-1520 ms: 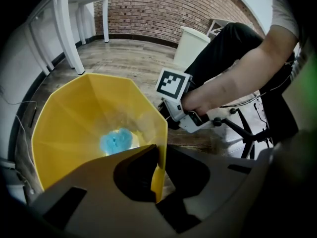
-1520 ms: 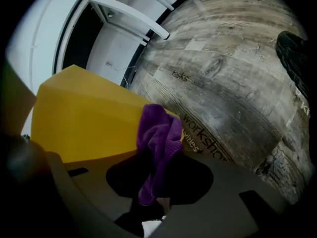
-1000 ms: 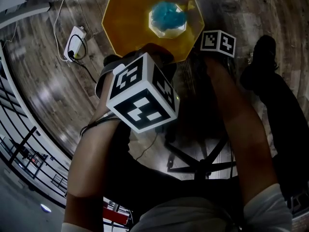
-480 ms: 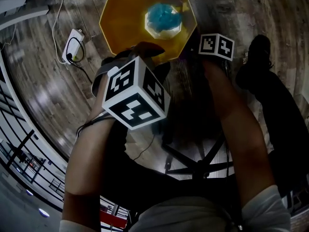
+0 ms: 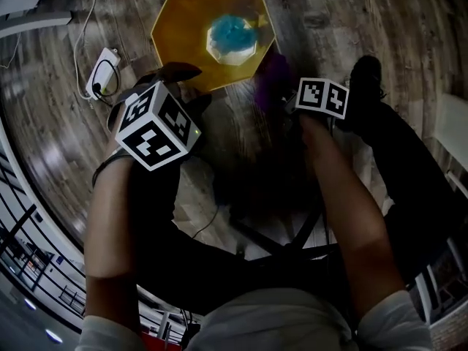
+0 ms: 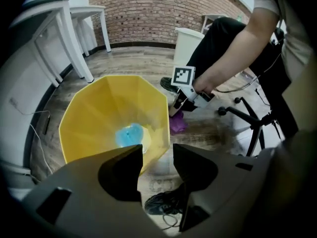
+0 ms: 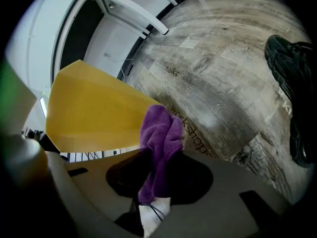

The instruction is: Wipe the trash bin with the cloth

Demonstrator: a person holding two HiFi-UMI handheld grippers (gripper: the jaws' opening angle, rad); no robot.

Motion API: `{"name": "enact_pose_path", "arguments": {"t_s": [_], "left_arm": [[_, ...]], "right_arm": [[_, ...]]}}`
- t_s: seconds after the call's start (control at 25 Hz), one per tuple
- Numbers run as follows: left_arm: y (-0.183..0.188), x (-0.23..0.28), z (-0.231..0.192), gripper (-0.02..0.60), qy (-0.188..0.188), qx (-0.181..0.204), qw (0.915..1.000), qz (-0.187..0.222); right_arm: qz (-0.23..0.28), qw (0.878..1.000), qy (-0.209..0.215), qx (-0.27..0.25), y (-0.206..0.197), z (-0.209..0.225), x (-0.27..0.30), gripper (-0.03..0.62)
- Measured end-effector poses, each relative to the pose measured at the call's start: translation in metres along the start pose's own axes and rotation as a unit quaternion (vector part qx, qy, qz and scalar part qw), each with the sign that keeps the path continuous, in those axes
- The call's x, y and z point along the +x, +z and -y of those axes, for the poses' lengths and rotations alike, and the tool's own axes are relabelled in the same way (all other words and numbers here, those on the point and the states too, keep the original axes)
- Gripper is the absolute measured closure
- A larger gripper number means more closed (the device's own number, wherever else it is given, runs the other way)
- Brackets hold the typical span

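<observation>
A seated person works over a yellow, many-sided trash bin (image 5: 179,28) that stands mouth-up on the wood-plank floor (image 5: 351,13). A hand-held gripper is in each hand.

The right hand-held gripper (image 7: 158,157) is clamped on a purple cloth (image 7: 158,138). The fabric is pinched between its jaws, and a bunched fold stands up past the tips. From the left gripper view, the cloth hangs low, just beside the bin's outer wall on the side nearer the person's legs. Whether it touches the wall cannot be told.

The left hand-held gripper (image 6: 157,155) hovers over the bin's near rim and points steeply down. Its jaws have just been opening and now stand wide apart. Only bare floor and the edge of the bin show through the gap between them.

A crumpled blue object (image 5: 230,35) lies at the bottom of the bin, against its pale base.

A white power adapter (image 5: 102,68) with its cable lies on the floor to the left of the bin. A dark shoe (image 7: 292,83) rests on the planks to the right. The black spokes of a chair base (image 6: 252,118) spread beneath the person. White desks (image 6: 74,48) and a brick wall (image 6: 148,9) stand behind the bin.
</observation>
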State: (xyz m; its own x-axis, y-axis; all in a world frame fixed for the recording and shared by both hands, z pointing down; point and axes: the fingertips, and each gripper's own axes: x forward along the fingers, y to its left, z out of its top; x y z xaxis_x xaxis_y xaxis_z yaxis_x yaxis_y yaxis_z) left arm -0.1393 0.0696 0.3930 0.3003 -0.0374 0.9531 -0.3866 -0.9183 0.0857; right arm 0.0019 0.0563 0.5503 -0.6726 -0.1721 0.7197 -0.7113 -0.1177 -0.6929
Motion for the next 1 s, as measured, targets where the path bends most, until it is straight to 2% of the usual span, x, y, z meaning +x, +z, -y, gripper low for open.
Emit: {"name": "enact_pose_path", "arguments": {"t_s": [0.08,0.24,0.4,0.68,1.0], "left_arm": [[-0.010,0.000,-0.004,0.407,0.018,0.010,0.9997,-0.016],[-0.022,0.009,-0.021,0.407,0.079,0.046,0.9940,-0.060],[-0.025,0.016,-0.027,0.410,0.092,0.042,0.9928,-0.064],[-0.017,0.019,-0.017,0.457,0.066,0.047,0.9945,-0.066],[0.006,0.026,0.009,0.518,-0.001,0.032,0.9985,-0.045]], "right_arm": [[0.005,1.000,0.003,0.011,-0.005,0.000,-0.006,0.480],[0.005,1.000,0.008,0.024,-0.015,0.000,-0.012,0.480],[0.004,0.999,0.010,0.032,-0.025,-0.004,-0.015,0.480],[0.015,0.998,0.044,0.035,-0.031,-0.039,-0.025,0.480],[0.041,0.994,0.081,0.062,-0.030,-0.080,-0.048,0.480]]}}
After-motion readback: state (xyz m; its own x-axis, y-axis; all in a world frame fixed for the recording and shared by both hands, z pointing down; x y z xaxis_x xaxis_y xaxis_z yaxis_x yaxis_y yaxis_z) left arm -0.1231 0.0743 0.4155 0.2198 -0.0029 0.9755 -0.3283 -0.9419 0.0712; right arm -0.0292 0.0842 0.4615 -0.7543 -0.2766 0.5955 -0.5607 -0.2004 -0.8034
